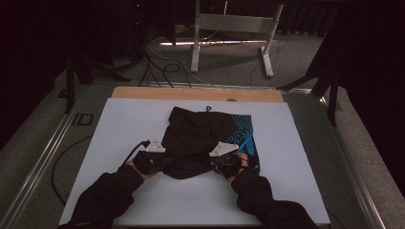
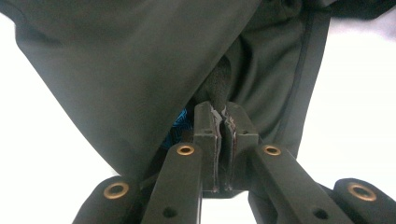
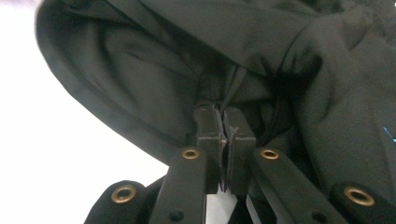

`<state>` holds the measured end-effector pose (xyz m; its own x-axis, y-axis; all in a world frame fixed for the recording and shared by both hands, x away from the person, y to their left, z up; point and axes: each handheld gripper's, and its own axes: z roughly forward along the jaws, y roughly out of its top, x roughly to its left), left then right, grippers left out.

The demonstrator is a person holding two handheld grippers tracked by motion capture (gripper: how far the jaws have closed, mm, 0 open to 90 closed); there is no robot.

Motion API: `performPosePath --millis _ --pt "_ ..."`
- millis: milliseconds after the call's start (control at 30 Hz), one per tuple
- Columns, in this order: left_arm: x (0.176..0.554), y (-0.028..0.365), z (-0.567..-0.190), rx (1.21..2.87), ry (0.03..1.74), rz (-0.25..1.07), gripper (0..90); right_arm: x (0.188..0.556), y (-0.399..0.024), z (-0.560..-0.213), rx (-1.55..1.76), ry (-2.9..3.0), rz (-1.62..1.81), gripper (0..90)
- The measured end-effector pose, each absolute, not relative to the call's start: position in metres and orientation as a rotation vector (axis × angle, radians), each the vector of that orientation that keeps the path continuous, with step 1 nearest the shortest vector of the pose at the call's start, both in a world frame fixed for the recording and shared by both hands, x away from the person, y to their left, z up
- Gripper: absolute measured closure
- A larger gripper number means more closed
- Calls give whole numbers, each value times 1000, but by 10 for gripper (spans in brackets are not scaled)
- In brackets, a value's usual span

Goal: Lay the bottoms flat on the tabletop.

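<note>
On the white table [image 1: 143, 205], the black shorts [image 1: 200, 133] are lying lengthwise away from the person, their near edge bunching just ahead of both hands, where the left gripper [image 2: 223, 119] and right gripper [image 3: 223, 116] are each pinching a fold, equally close.

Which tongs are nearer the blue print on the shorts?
Right. The right tongs grip the shorts just beside the blue print; the left tongs grip the opposite edge.
</note>
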<state>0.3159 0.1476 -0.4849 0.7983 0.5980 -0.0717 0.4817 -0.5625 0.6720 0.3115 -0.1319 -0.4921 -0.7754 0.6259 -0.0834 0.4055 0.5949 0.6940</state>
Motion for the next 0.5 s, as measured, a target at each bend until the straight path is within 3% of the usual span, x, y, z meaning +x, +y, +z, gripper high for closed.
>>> performPosePath --millis 500 --pt "272 184 -469 2190 710 224 858 271 -149 -466 841 2505 1117 875"
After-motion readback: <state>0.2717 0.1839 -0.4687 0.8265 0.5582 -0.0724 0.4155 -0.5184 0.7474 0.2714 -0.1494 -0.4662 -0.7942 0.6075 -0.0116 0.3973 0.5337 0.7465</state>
